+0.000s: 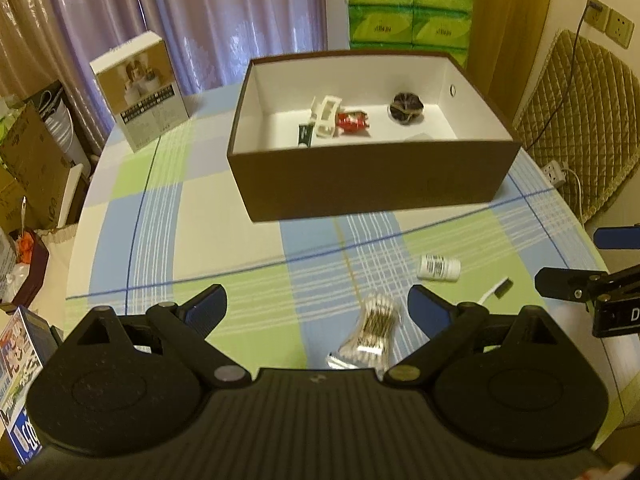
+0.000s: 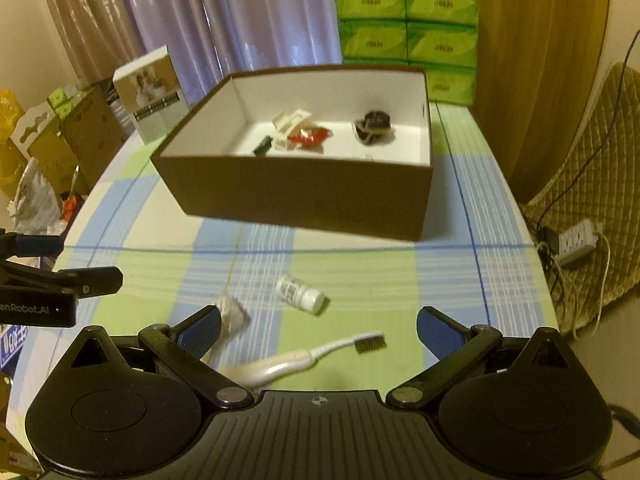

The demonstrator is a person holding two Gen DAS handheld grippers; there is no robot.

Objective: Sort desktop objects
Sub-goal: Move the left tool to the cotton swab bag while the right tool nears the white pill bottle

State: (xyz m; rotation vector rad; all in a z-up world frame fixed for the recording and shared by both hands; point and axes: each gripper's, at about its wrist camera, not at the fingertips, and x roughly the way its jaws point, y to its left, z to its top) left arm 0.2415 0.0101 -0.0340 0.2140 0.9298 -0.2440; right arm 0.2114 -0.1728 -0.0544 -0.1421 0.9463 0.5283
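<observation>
A brown box with a white inside stands on the checked table; in it lie a white plastic piece, a red wrapper, a small green tube and a dark round object. Near the front lie a bag of cotton swabs, a small white bottle and a white toothbrush. My left gripper is open above the swabs. My right gripper is open above the toothbrush.
A white product box stands at the table's back left. Green tissue packs are stacked behind the brown box. Cardboard boxes crowd the floor on the left. A quilted chair and a power strip are on the right.
</observation>
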